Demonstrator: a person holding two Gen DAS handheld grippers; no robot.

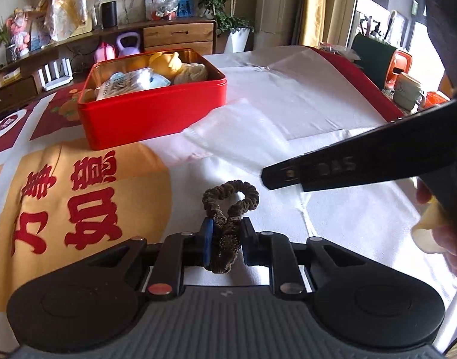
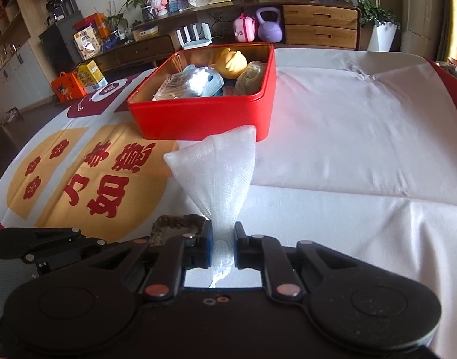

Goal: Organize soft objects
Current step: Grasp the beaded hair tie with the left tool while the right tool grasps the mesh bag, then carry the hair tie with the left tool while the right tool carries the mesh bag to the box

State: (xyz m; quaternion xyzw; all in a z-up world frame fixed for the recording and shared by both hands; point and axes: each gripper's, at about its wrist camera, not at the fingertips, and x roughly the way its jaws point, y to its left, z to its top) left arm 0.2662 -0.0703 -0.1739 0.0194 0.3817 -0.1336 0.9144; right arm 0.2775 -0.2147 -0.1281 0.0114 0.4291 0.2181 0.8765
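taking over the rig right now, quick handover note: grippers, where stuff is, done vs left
Left gripper: shut on the brown scrunchie, low over the tablecloth.
Right gripper: shut on the white mesh cloth, bunched between the pads.
Red tin: open at the back of the table, already holding a yellow plush toy, a beige knit piece and a plastic-wrapped pack.
Left: carry the scrunchie and mesh cloth into the tin.

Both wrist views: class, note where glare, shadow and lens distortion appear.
Left wrist view: sunlight washes out the white cloth; the far window is overexposed. Right wrist view: glare on the packet in the red tin; fisheye bends the sideboard.
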